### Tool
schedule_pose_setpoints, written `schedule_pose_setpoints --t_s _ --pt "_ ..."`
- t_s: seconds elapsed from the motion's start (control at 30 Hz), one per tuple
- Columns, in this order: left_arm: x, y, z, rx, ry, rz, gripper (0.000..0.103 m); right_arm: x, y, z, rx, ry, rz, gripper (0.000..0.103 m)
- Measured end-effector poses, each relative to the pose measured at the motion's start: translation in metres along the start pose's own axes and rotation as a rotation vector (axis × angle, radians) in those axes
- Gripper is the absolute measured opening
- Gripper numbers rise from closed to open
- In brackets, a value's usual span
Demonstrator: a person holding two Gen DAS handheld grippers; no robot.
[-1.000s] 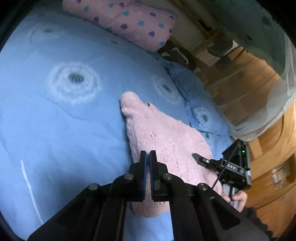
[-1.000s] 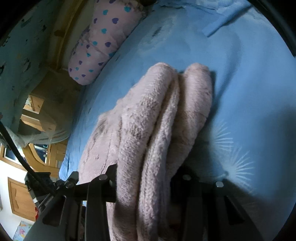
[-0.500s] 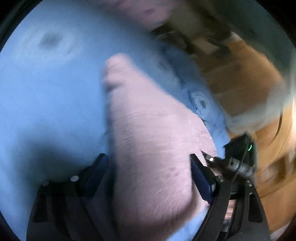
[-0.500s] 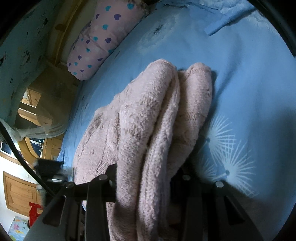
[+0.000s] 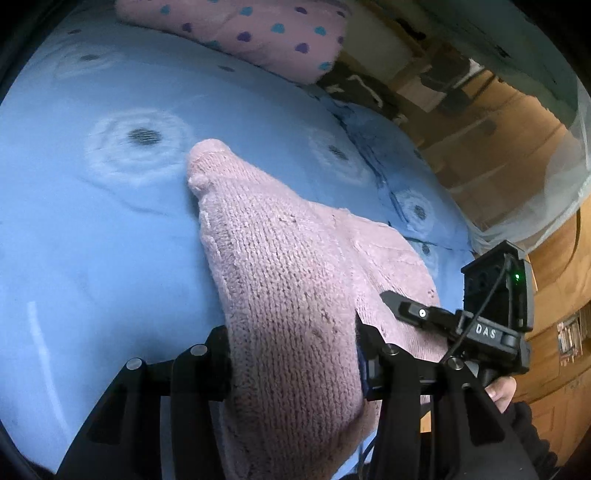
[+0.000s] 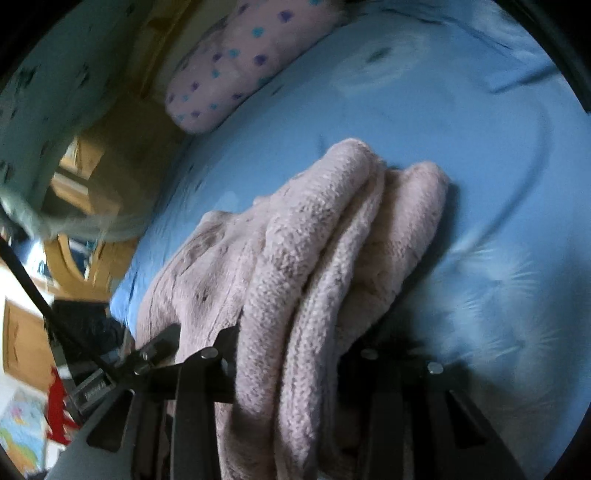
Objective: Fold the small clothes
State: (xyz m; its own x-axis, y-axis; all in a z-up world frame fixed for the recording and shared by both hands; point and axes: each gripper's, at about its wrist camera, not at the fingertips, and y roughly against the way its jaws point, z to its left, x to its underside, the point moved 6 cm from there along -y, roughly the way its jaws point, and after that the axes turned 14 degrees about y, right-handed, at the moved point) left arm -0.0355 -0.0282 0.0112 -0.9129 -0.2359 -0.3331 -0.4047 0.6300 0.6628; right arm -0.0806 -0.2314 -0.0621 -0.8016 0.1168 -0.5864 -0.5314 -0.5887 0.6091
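A pink knitted sweater [image 5: 280, 266] lies folded on the blue bedsheet [image 5: 92, 240]. My left gripper [image 5: 293, 354] has its jaws around a thick fold of the sweater and grips it. The right gripper [image 5: 413, 314] shows at the right of the left wrist view, at the sweater's other edge. In the right wrist view, my right gripper [image 6: 295, 354] is closed on bunched folds of the same sweater [image 6: 314, 258]. The fingertips of both grippers are hidden by the fabric.
A pink pillow with coloured hearts [image 5: 258, 33] lies at the head of the bed; it also shows in the right wrist view [image 6: 240, 62]. The bed edge and wooden floor [image 5: 498, 155] are at the right. A gauzy net [image 5: 554, 206] hangs beside the bed.
My left gripper was shut and empty beside the sweater; it opened wide, moved onto the sweater's edge and now grips a thick fold. The right gripper kept its hold and shifted slightly.
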Motion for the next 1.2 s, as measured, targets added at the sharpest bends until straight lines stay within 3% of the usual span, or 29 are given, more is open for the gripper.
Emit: schedule_pose_setpoints --t_s 0.17,0.27,0.37,0.47,0.6,0.67,0.77,0.83,0.87,0.9,1.0,1.2 --pt "0.001 0.018 0.02 -0.014 0.039 -0.003 0.028 0.004 -0.017 0.021 -0.036 0.025 0.046 0.037" --pt "0.003 0.015 0.031 -0.015 0.061 0.02 0.035 0.007 -0.024 0.023 -0.003 0.027 0.063 0.039" --pt "-0.005 0.018 0.049 0.049 0.189 0.026 0.042 0.008 -0.026 0.009 0.059 -0.029 0.06 0.054" --pt "-0.019 0.026 0.06 0.138 0.305 -0.004 0.044 0.005 -0.025 0.002 0.041 -0.103 0.04 0.059" --pt "-0.035 0.033 0.071 0.191 0.372 -0.079 0.047 -0.002 -0.027 0.002 0.115 -0.088 0.01 0.064" --pt "-0.037 0.017 0.071 0.198 0.367 -0.018 0.054 -0.005 -0.03 0.006 0.152 -0.087 0.004 0.066" --pt "-0.031 -0.011 0.069 0.223 0.365 0.094 0.053 -0.016 -0.04 0.013 0.192 -0.069 0.002 0.069" --pt "-0.03 -0.014 0.061 0.204 0.297 0.087 0.035 -0.02 -0.045 0.013 0.195 -0.073 0.002 0.067" --pt "-0.03 -0.014 0.06 0.193 0.287 0.08 0.032 -0.023 -0.048 0.013 0.192 -0.07 0.005 0.061" --pt "-0.03 -0.012 0.059 0.185 0.284 0.069 0.028 -0.021 -0.049 0.013 0.169 -0.066 0.012 0.046" --pt "-0.03 -0.006 0.053 0.147 0.27 0.045 0.024 -0.026 -0.043 0.013 0.139 -0.073 -0.002 0.036" --pt "-0.038 0.01 0.023 0.1 0.178 0.011 0.021 -0.046 -0.029 0.033 0.138 -0.018 -0.044 0.034"
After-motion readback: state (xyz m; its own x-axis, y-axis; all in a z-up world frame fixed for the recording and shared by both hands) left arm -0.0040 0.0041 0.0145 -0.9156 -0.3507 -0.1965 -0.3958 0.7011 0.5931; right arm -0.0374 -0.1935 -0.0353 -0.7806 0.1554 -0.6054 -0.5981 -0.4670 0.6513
